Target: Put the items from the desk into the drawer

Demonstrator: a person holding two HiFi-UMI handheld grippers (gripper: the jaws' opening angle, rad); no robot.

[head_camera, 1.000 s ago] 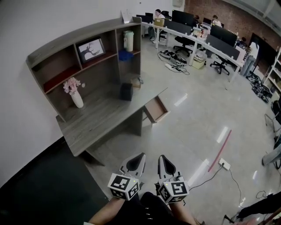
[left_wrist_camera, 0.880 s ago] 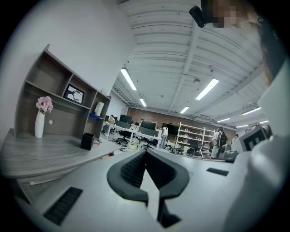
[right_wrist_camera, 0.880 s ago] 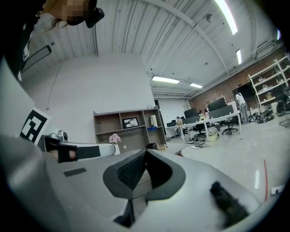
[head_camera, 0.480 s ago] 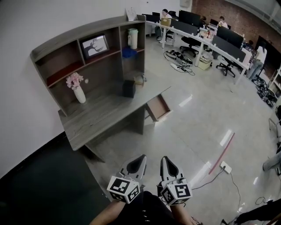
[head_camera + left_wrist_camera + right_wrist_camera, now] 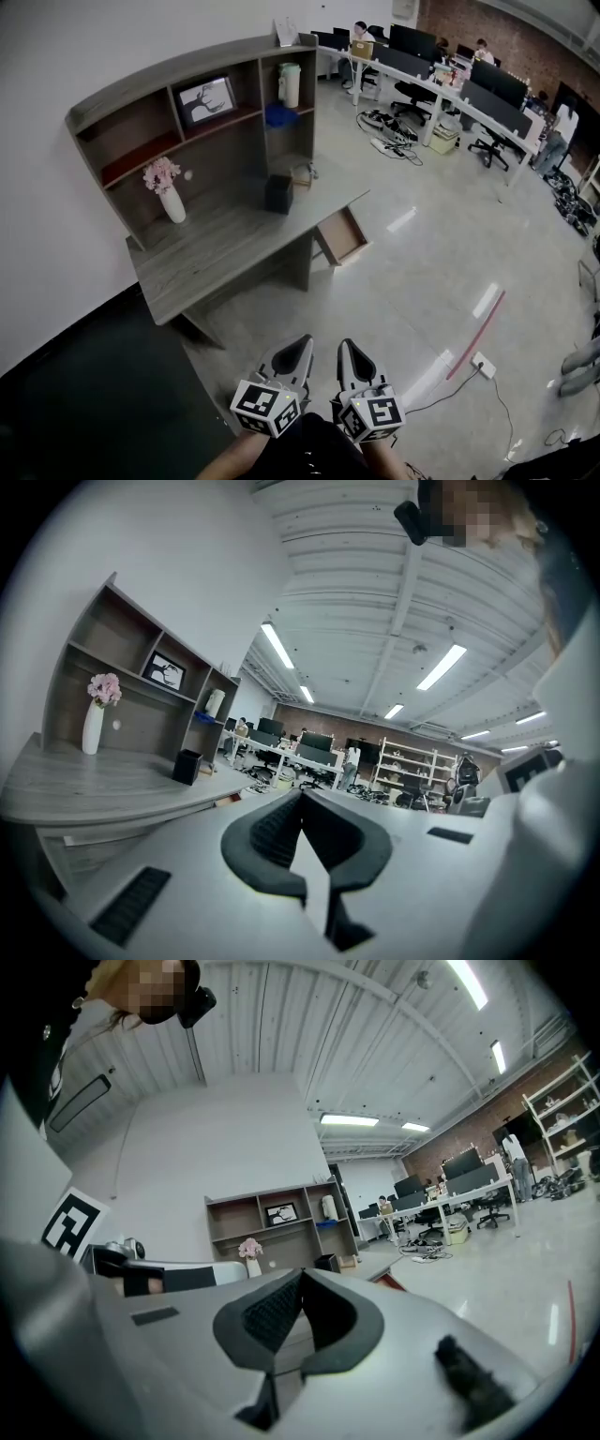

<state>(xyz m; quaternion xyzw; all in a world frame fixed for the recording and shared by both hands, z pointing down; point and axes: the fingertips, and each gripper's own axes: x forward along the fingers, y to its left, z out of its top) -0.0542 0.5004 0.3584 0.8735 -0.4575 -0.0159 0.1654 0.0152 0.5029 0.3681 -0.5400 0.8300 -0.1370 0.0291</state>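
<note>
The grey desk (image 5: pixel 220 253) with its shelf unit stands against the white wall, well ahead of me. On it are a white vase of pink flowers (image 5: pixel 171 194), a black box (image 5: pixel 278 193) and a small brown item (image 5: pixel 302 176). Its drawer (image 5: pixel 340 235) hangs open at the right end. My left gripper (image 5: pixel 301 346) and right gripper (image 5: pixel 345 349) are side by side low in the head view, far from the desk, both shut and empty. The left gripper view shows the shut left gripper (image 5: pixel 302 797), the vase (image 5: pixel 94 726) and the box (image 5: pixel 187 766). In the right gripper view the right gripper (image 5: pixel 302 1274) is shut.
The shelves hold a framed picture (image 5: pixel 207 99), a white canister (image 5: pixel 290 84) and a blue item (image 5: pixel 278 114). Polished floor lies between me and the desk. A power strip with its cable (image 5: pixel 484 364) and a red strip (image 5: pixel 476 335) lie at right. Office desks with people sit far behind.
The head view has drifted a little, so the desk sits slightly further right in the picture. Both grippers stay shut, side by side, in about the same place.
</note>
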